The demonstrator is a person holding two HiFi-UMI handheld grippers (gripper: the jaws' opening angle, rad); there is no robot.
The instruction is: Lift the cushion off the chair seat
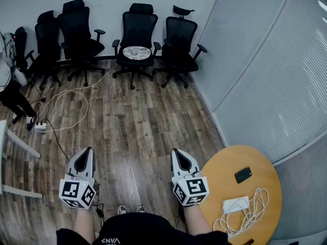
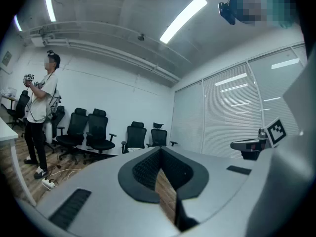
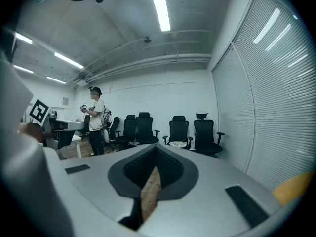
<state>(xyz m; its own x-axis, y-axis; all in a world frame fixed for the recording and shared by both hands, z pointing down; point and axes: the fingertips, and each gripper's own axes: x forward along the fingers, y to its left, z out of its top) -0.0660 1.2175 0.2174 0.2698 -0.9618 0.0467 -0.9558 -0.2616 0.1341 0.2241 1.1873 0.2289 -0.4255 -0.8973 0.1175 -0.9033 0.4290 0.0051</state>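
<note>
Both tools wait at waist height, pointing roughly level across the room. The left gripper and the right gripper each have their fingers clenched together on nothing, with only a sliver of wooden floor showing between them. A round table carrying a phone and a coiled charger sits just to the right of the right fingers. It plays no part in the job.

The cushion lies well ahead of both sets of fingers, flat on the seat of a black office chair in the row against the far wall. The step in hand looks like the approach.

To do it well, cross the open floor and keep right of the loose white cable, which trails ahead and left of the left fingers. The fingers should be spread before they arrive. The armrests flank the seat, so it seems best to come in low from the front. One pair of fingers can then pinch each side of the near edge and lift straight up, gently, since the chair may roll on its castors.

The cushion is pale against the dark seat, roughly round, and covers most of it. It appears to carry a dark speckled pattern, though at this distance the print and its thickness cannot be judged.
</note>
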